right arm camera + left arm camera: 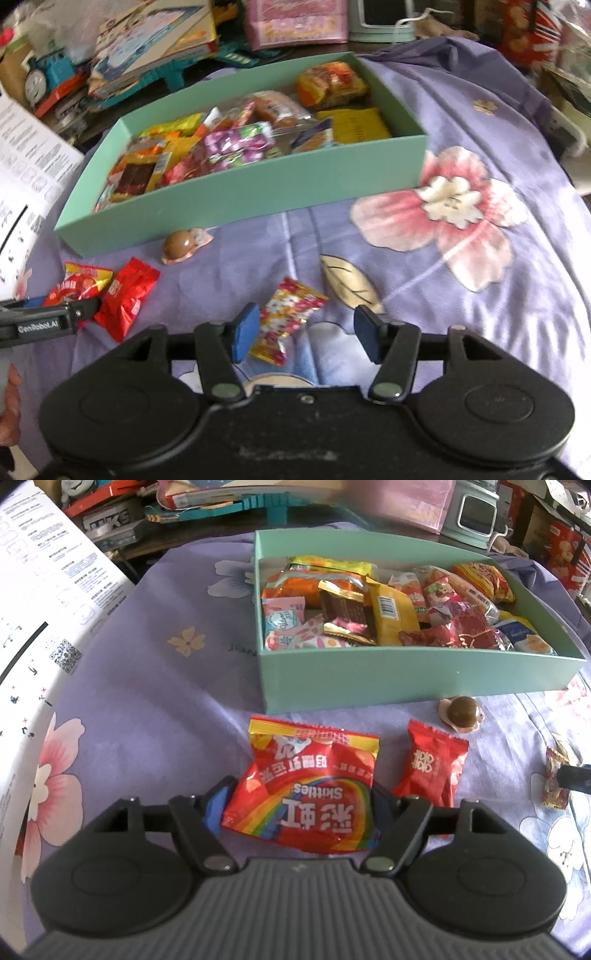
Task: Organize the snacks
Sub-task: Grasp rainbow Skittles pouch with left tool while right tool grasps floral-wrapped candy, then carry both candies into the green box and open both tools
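Note:
A teal box (369, 675) holds several snack packets; it also shows in the right wrist view (236, 192). My left gripper (299, 805) has its fingers on both sides of a red Skittles bag (310, 786), seemingly shut on it, on the purple cloth. A red candy packet (430, 764) lies just right of it. My right gripper (303, 332) is open, with a small flowery wrapped candy (286, 321) by its left finger (243, 332). A brown chocolate ball (181, 245) lies in front of the box.
A purple floral cloth (461, 258) covers the surface. A white printed carton (40, 627) stands at the left. Toys, books and boxes (147, 48) are piled behind the teal box. A person's hand holds the left gripper (40, 321) at the right wrist view's left edge.

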Action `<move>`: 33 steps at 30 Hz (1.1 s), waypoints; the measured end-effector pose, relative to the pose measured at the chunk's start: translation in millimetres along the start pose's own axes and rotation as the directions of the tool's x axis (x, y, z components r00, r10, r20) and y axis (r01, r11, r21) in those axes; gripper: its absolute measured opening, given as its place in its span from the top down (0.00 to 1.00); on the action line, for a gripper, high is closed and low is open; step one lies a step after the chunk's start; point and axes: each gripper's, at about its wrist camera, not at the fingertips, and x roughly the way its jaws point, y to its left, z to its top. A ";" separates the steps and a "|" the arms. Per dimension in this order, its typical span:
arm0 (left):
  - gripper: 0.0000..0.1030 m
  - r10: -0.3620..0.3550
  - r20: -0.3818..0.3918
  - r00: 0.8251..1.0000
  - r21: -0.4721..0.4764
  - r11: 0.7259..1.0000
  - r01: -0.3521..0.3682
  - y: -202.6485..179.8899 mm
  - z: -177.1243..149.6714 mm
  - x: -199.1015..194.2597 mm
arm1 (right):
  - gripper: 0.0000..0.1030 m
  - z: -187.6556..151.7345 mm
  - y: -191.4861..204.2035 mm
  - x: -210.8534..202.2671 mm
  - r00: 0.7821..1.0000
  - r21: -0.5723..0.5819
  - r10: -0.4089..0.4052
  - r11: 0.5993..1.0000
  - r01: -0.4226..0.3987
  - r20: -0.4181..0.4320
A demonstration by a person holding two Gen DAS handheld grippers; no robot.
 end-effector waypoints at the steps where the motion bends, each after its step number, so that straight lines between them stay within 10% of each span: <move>1: 0.27 0.001 0.001 1.000 0.002 1.000 -0.001 0.5 0.1 -0.1 | 0.44 -0.7 -3.4 -3.3 1.000 0.014 0.001 1.000 -0.001 -0.001; 12: 0.24 -0.006 -0.003 1.000 -0.033 0.999 0.006 1.5 0.9 0.1 | 0.43 4.7 7.8 15.1 0.998 0.091 0.015 0.996 -0.009 -0.058; 17: 0.24 0.003 0.003 1.000 -0.023 1.000 -0.003 -0.8 -1.0 0.2 | 0.76 0.3 37.4 20.8 0.998 -0.098 -0.062 0.993 0.060 -0.014; 33: 0.36 -0.019 0.023 1.000 -0.063 0.998 0.021 2.5 -0.3 -37.5 | 0.78 15.0 1.8 -19.1 0.996 0.018 0.056 0.998 -0.057 0.067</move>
